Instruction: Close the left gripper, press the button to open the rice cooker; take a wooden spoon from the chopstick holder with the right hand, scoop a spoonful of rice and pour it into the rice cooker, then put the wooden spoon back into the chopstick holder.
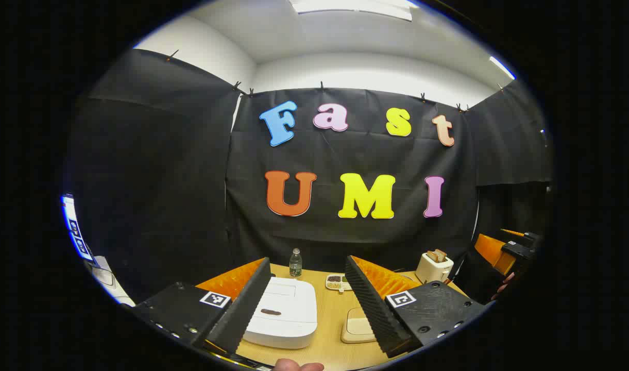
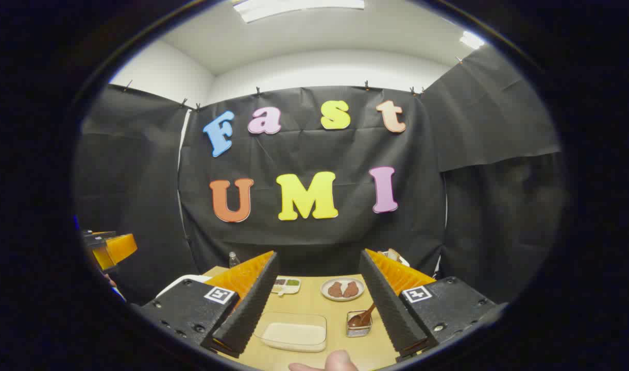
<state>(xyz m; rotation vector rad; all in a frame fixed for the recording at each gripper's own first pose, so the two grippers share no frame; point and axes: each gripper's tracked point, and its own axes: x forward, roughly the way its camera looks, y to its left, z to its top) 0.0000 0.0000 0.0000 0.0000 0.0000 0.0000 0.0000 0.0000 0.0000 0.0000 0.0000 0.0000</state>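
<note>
In the left gripper view the left gripper (image 1: 306,304) hangs above the wooden worktop (image 1: 332,319) with its jaws wide open and nothing between them. The white rice cooker (image 1: 283,312) sits on the worktop just beyond the left-hand finger, its lid down and flat, with a dark oval button on the near part of the lid. Behind it stand a small clear bottle (image 1: 295,263), a white divided dish (image 1: 337,282) and, further right, a toaster (image 1: 434,267); a pale flat pad (image 1: 356,327) lies near the right-hand finger. In the right gripper view the right gripper (image 2: 317,309) also hovers with open, empty jaws. Between its fingers lies a clear container of white rice (image 2: 292,332), its long axis running left to right. Just beside it, the wooden spoon (image 2: 363,317) stands in the chopstick holder (image 2: 358,325), leaning, its long axis slanting up to the right. A plate (image 2: 342,289) holds brown food behind it.
</note>
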